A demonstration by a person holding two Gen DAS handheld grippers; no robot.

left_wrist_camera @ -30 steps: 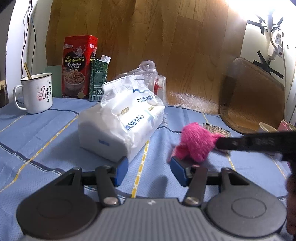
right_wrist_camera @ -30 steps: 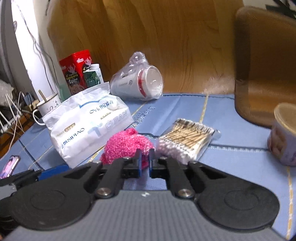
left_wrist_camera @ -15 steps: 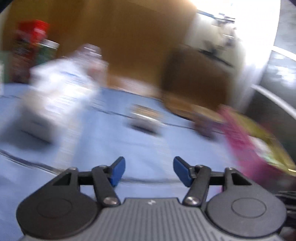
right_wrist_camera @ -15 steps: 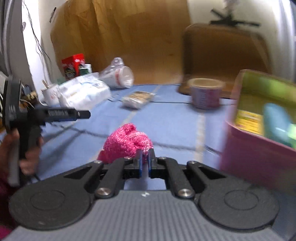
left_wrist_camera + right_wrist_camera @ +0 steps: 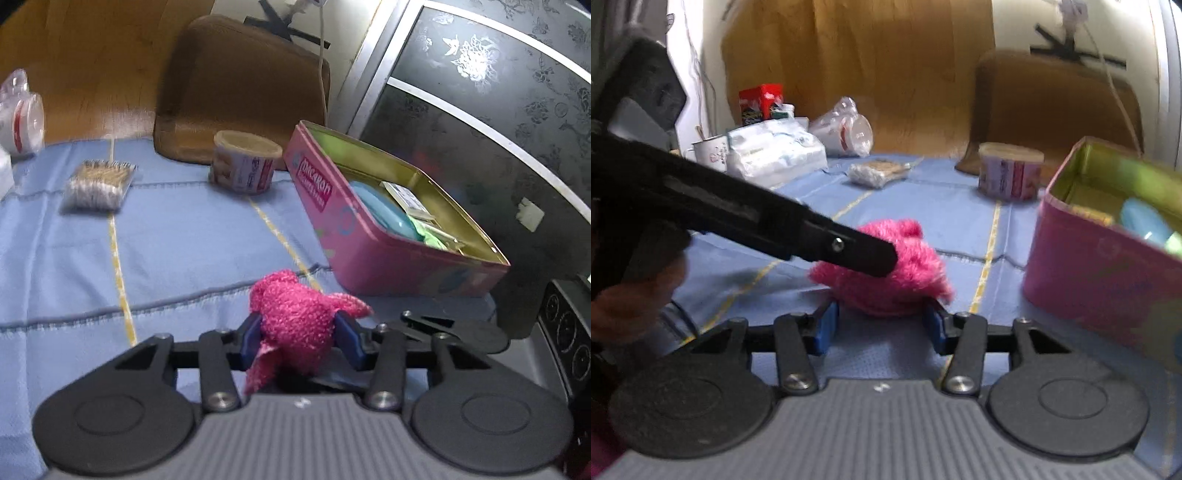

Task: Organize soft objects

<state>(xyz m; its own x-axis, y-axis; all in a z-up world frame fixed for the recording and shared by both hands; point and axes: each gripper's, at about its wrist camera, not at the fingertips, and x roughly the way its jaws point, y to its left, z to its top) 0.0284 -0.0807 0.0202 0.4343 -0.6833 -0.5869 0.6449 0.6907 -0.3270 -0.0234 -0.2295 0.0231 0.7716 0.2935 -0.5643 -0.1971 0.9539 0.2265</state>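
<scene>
Bench (image 5: 66, 258) under a blue quilted cloth with yellow stripes, cluttered along its far edge.

Pink macaron tin (image 5: 373, 254), lid off, stands toward the right edge; blue and green items already inside. Likely the destination for soft things.

Paper tub (image 5: 243, 166) and a cotton swab pack (image 5: 98, 182) sit nearer the far edge, well apart from the work.

Pink fuzzy sock (image 5: 295, 328), bunched into a ball, lies between the two blue pads of the left claw (image 5: 299, 341), which is clenched around it; one loose flap droops below the pads. Whether it clears the cloth I cannot tell.

Right claw (image 5: 879, 326) is released, pads spread wide, the sock just beyond them and not gripped.

Handling, by judgement: very light, limp, compressible, plush surface unlikely to slip, nothing to break. Grip the thick middle of the bunch, not the trailing flap, or it will unroll and dangle against the tin's rim.
</scene>
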